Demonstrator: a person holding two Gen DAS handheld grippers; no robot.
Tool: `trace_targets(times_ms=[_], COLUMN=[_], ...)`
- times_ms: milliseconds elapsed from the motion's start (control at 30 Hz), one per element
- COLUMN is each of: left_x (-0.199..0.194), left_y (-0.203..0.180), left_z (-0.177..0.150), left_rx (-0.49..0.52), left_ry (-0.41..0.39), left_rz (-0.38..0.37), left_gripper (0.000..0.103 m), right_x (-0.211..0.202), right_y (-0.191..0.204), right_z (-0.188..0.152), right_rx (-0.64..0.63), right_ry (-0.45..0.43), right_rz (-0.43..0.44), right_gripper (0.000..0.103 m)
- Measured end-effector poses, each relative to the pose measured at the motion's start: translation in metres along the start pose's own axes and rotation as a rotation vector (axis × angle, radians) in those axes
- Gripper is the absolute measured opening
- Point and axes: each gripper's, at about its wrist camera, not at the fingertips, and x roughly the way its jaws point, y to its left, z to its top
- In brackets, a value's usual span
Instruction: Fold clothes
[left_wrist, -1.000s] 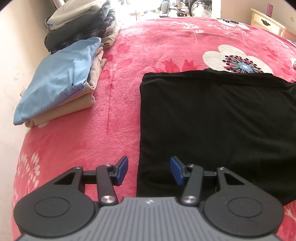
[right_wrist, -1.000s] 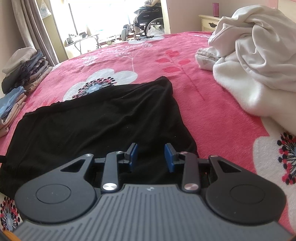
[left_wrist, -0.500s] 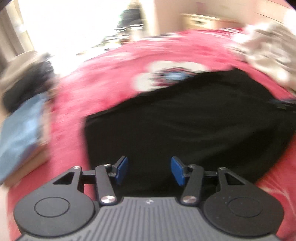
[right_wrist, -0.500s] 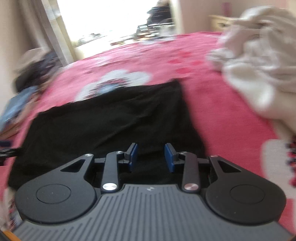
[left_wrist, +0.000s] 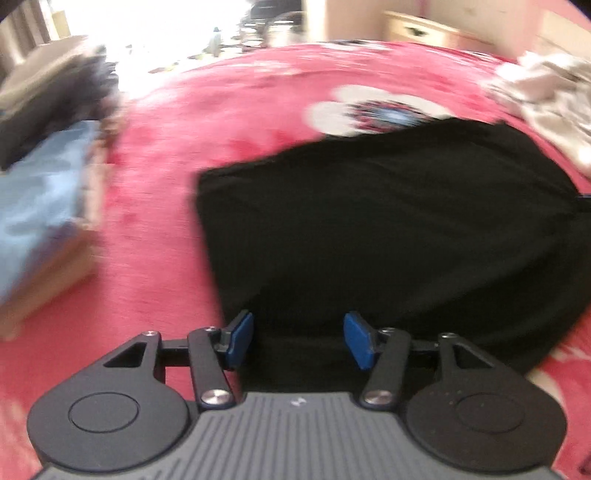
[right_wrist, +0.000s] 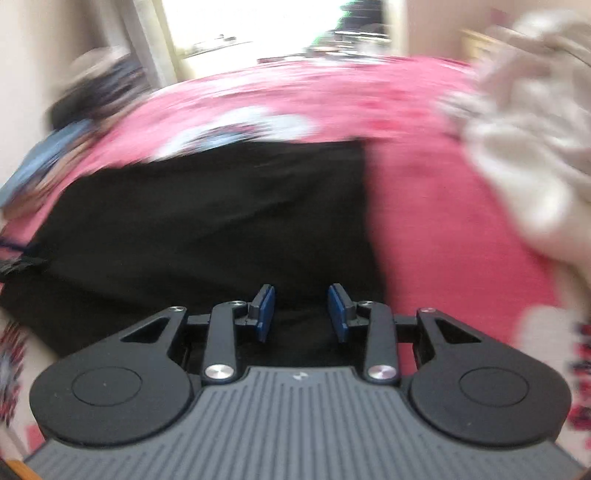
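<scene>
Hovering over the near edge of the black garment (left_wrist: 388, 229), the left tool (left_wrist: 298, 339) and right tool (right_wrist: 301, 314) both stand spread, pinching nothing. Garment lies flat on the bed (left_wrist: 240, 110), ahead of both tools, apparently part-folded. Folded stacks (left_wrist: 40, 192) sit far left; an unfolded pale heap (right_wrist: 528, 147) remains right. Judged midway.

Pink-red bedspread (left_wrist: 229, 122) with white flower prints fills most of both views; blurred. One flower with a dark, blue-flecked centre (left_wrist: 376, 110) sits right of centre in the upper left-wrist view. Cream dresser (left_wrist: 424, 29) at the upper right, against a pale wall. Bright window or doorway (right_wrist: 258, 26) at the top centre of the right-wrist view; details beyond it unreadable.
</scene>
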Motion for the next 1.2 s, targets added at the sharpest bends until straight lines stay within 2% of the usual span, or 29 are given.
trace_targets(times_ms=[100, 200, 333, 400, 433, 467, 533, 633, 700, 733, 800, 867, 967, 1033, 1100, 1200], left_x=[-0.005, -0.008, 0.008, 0.025, 0.033, 0.039, 0.048, 0.061, 0.066, 0.067, 0.068, 0.062, 0.060, 0.068, 0.084, 0.103], left_y=[0.006, -0.023, -0.084, -0.103, -0.105, -0.100, -0.081, -0.052, -0.034, -0.029, -0.019, -0.020, -0.042, -0.064, -0.081, -0.077], left_z=[0.020, 0.040, 0.043, 0.040, 0.039, 0.041, 0.051, 0.071, 0.082, 0.088, 0.103, 0.108, 0.106, 0.103, 0.101, 0.110], left_rx=[-0.006, 0.091, 0.303, 0.385, 0.389, 0.374, 0.309, 0.206, 0.160, 0.140, 0.094, 0.086, 0.173, 0.251, 0.298, 0.241], left_ry=[-0.065, -0.120, -0.091, -0.058, -0.050, -0.055, -0.059, -0.050, -0.065, -0.079, -0.109, -0.136, -0.143, -0.135, -0.120, -0.125], left_rz=[0.004, -0.060, -0.169, -0.173, -0.160, -0.153, -0.129, -0.085, -0.039, -0.016, 0.002, -0.044, -0.139, -0.176, -0.191, -0.185], left_gripper=[0.056, 0.056, 0.057, 0.058, 0.060, 0.067, 0.071, 0.071, 0.070, 0.066, 0.065, 0.065, 0.065, 0.065, 0.065, 0.070], right_x=[-0.005, -0.003, 0.023, 0.041, 0.050, 0.059, 0.073, 0.086, 0.092, 0.094, 0.090, 0.082, 0.082, 0.094, 0.113, 0.141], right_y=[-0.012, 0.012, 0.059, 0.071, 0.072, 0.067, 0.042, 0.002, -0.013, -0.016, -0.017, -0.005, 0.026, 0.048, 0.055, 0.051], right_z=[0.014, 0.025, 0.029, 0.032, 0.035, 0.040, 0.057, 0.086, 0.100, 0.107, 0.115, 0.118, 0.108, 0.100, 0.100, 0.109], right_rx=[0.015, -0.057, -0.179, -0.240, -0.266, -0.270, -0.215, -0.131, -0.145, -0.155, -0.152, -0.146, -0.171, -0.212, -0.222, -0.178], right_ry=[-0.017, -0.038, 0.009, 0.039, 0.051, 0.058, 0.052, 0.046, 0.054, 0.057, 0.049, 0.033, 0.070, 0.110, 0.130, 0.102], right_rz=[-0.042, 0.041, 0.206, 0.220, 0.200, 0.182, 0.151, 0.074, -0.009, -0.022, 0.001, 0.094, 0.256, 0.310, 0.308, 0.261], right_gripper=[0.033, 0.033, 0.032, 0.032, 0.032, 0.032, 0.031, 0.030, 0.032, 0.032, 0.033, 0.033, 0.032, 0.032, 0.032, 0.030])
